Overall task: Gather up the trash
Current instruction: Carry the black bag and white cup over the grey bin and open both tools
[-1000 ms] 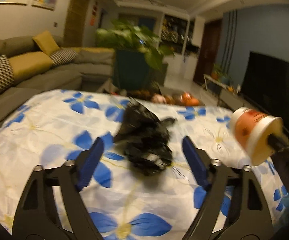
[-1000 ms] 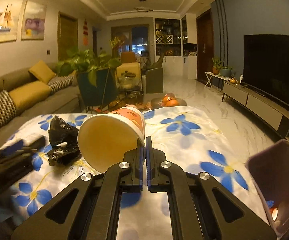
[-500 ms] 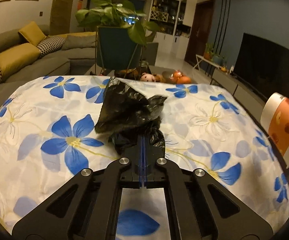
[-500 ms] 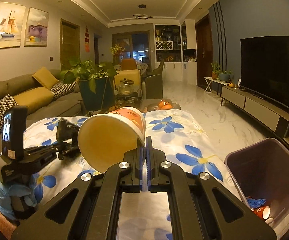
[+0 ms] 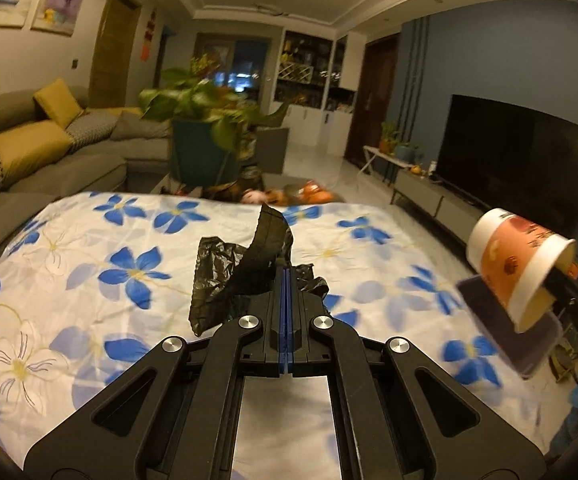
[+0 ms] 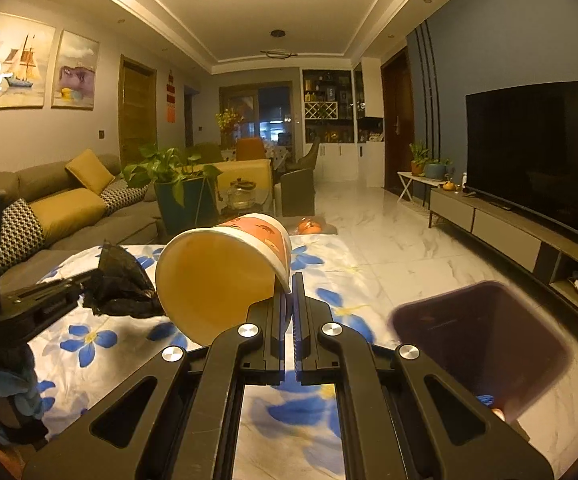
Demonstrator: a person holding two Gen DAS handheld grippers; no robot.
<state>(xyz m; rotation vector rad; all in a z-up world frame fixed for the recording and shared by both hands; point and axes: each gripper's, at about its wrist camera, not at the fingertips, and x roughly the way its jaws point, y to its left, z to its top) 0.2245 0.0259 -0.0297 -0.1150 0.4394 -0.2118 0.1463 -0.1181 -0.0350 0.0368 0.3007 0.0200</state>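
left gripper point(image 5: 285, 276) is clamping a black bag point(image 5: 241, 276), jaws fully together on it, bag hanging crumpled above the cloth point(image 5: 89, 264), off the surface as far as the right view is showing. right gripper point(image 6: 288, 284) is pinching the rim of a cup point(image 6: 225, 276), cup lying on its side with the mouth facing the camera, inside looking empty. left view is showing the cup's orange printed outside point(image 5: 517, 256) and the bin point(image 5: 505, 320) blurred right behind it. right view is showing what left isn't: the bin's open mouth point(image 6: 481, 340) on the floor beside the table, small bits sitting at the bottom, and a blue-gloved hand point(image 6: 5, 400) holding the left gripper's handle.
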